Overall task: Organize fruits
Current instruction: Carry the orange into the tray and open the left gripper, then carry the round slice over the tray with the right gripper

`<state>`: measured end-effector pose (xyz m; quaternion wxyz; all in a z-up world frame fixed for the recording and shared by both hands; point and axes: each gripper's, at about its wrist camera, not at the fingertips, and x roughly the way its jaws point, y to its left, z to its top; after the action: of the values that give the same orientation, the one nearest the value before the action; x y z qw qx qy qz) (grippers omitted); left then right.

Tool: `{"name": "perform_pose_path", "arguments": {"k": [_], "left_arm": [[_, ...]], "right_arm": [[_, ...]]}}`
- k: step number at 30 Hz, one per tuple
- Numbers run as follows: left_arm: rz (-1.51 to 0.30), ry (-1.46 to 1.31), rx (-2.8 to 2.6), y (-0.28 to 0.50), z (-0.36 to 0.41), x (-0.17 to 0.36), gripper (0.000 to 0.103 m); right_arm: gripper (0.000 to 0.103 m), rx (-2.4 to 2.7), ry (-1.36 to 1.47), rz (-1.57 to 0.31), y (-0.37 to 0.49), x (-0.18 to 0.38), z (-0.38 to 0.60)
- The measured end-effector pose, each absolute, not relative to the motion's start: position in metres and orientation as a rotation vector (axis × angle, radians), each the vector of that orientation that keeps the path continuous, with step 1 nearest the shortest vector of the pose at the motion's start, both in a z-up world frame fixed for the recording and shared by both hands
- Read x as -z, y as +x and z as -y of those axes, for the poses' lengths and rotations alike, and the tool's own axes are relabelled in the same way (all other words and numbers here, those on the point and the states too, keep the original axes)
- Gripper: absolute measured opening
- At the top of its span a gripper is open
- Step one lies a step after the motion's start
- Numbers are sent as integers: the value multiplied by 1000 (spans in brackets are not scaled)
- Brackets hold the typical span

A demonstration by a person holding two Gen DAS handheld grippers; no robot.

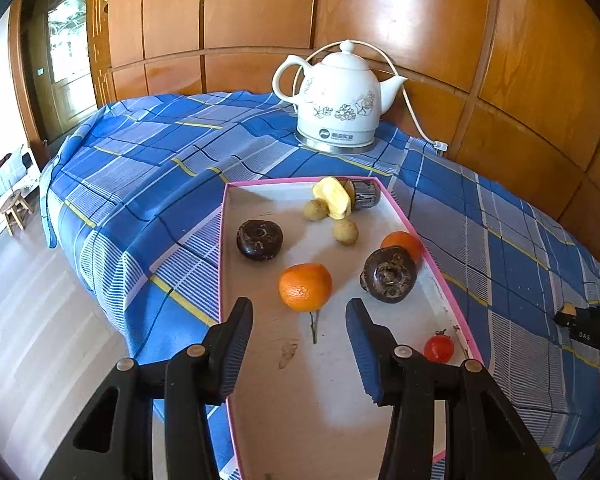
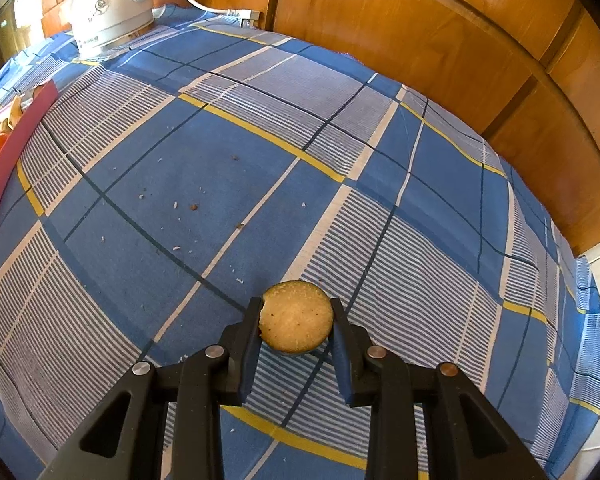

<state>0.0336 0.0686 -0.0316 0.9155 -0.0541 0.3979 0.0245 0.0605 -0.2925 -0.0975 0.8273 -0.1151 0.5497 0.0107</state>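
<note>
A pink-rimmed white tray [image 1: 436, 256] lies on the blue plaid cloth. In it are two oranges [image 1: 305, 286], two dark round fruits [image 1: 389, 274], two small tan fruits [image 1: 345, 231], a yellow peeled piece [image 1: 333, 197], a dark cut chunk [image 1: 366, 194] and a cherry tomato [image 1: 439, 348]. My left gripper [image 1: 300, 312] is open and empty, just in front of the near orange. My right gripper [image 2: 296, 312] is shut on a cut sugarcane piece [image 2: 296, 317], tan face up, over the cloth to the right of the tray. It shows at the right edge of the left wrist view [image 1: 572, 314].
A white electric kettle [image 1: 338, 100] with its cord stands at the back of the table against the wooden panel wall [image 1: 420, 20]. Crumbs [image 2: 194, 207] dot the cloth. The tray's pink wall [image 2: 4, 160] shows at the left of the right wrist view. The floor drops off left of the table.
</note>
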Motion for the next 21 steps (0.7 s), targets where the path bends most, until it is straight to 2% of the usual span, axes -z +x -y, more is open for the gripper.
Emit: {"name": "perform_pose_path", "arguments": {"k": [9, 15, 21], "left_arm": [[-817, -135, -61, 32, -81, 34, 49], [-808, -152, -106, 29, -98, 33, 49], [-811, -172, -137, 26, -113, 36, 49]], "right_arm": [[31, -215, -183, -1071, 40, 49, 236], [31, -490, -152, -993, 26, 20, 149], [31, -664, -155, -986, 24, 18, 70]]}}
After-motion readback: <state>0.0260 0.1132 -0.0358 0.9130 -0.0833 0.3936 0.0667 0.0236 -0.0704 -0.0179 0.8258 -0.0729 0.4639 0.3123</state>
